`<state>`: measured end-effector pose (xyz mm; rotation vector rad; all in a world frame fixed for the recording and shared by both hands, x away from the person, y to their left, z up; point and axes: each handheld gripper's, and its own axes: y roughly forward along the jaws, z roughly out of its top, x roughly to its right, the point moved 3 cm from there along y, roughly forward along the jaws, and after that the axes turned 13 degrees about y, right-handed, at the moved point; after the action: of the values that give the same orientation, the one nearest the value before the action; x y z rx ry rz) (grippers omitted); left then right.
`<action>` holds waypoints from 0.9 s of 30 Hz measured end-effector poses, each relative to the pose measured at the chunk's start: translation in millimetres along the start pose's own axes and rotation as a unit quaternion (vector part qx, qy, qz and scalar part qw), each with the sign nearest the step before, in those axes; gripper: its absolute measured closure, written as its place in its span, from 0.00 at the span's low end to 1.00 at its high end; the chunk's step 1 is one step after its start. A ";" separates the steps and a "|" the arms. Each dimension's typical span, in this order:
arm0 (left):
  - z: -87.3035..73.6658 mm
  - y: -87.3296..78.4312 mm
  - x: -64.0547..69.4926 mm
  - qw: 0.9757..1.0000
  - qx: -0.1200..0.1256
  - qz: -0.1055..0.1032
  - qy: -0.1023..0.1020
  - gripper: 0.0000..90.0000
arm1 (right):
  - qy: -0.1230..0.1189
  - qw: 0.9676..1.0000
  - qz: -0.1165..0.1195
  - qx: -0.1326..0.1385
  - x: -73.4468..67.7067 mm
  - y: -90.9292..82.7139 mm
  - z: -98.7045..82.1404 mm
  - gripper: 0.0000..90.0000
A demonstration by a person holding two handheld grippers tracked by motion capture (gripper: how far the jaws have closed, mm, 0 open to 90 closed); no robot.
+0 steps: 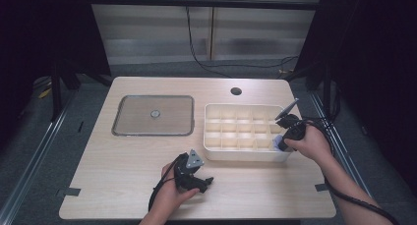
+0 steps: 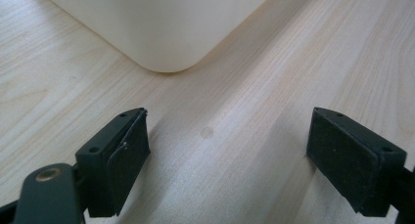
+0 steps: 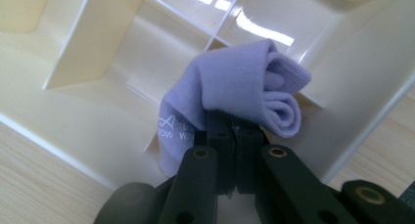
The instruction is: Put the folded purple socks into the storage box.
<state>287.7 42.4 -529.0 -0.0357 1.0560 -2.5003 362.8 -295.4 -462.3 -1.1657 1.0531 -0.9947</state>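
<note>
A rolled lilac sock [image 3: 240,82] with white lettering hangs over a near corner compartment of the white divided tray [image 3: 98,43]. My right gripper [image 3: 235,121] is shut on the sock's lower fold. In the high view the right gripper [image 1: 282,142] is at the tray's [image 1: 241,156] front right corner, with the sock [image 1: 277,143] a pale patch beside the hand. My left gripper [image 1: 202,182] rests low over the bare table in front of the tray's left end. The left gripper [image 2: 227,145] stands open with nothing between its jaws, and the tray's rounded corner [image 2: 166,33] lies just ahead of it.
A grey square panel [image 1: 133,118] with a small round knob [image 1: 155,114] is set into the table left of the tray. A round hole [image 1: 236,91] sits near the table's far edge. Cables trail off the table's right side and along the floor behind.
</note>
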 end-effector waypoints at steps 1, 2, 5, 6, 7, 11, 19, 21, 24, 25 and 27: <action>0.0 0.1 0.0 1.000 0.000 0.000 0.000 0.17 | 0.001 1.000 0.000 0.000 -0.2 0.4 -0.1 0.98; 0.0 0.1 0.1 1.000 0.000 0.000 0.000 0.17 | 0.001 1.000 0.000 -0.001 -0.1 1.0 -0.5 0.98; 0.0 0.0 0.0 1.000 0.000 0.000 0.000 0.17 | 0.005 1.000 0.012 0.000 -0.2 5.0 -1.3 0.98; 0.0 0.0 0.0 1.000 0.000 0.000 0.000 0.17 | 0.000 1.000 0.011 0.001 -0.9 6.2 -1.4 0.98; 0.0 0.0 0.0 1.000 0.000 0.000 0.000 0.17 | 0.000 1.000 0.010 0.000 -2.1 6.5 -1.3 0.98; 0.0 0.1 0.0 1.000 0.000 0.000 0.000 0.17 | -0.001 1.000 0.009 -0.002 -4.5 8.0 -0.5 0.98; 0.0 0.1 0.1 1.000 0.000 0.000 0.000 0.17 | 0.004 1.000 0.009 -0.006 -3.6 10.6 -0.4 0.99; 0.0 0.0 0.1 1.000 0.000 0.000 0.000 0.17 | 0.004 1.000 0.009 -0.007 -3.6 10.8 -0.2 0.99; 0.0 0.0 0.0 1.000 0.000 0.000 0.000 0.17 | 0.001 1.000 0.008 -0.007 -3.4 11.1 0.0 0.99; 0.0 0.0 0.0 1.000 0.000 0.000 0.000 0.17 | 0.000 1.000 0.004 -0.008 -3.5 11.2 0.0 0.99; 0.0 0.1 0.1 1.000 0.000 0.000 0.000 0.17 | -0.001 1.000 0.002 -0.009 -4.3 12.2 0.1 0.99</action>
<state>287.7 42.4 -529.0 -0.0366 1.0558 -2.5009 362.6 -289.6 -473.9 -1.1786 1.0643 -0.9830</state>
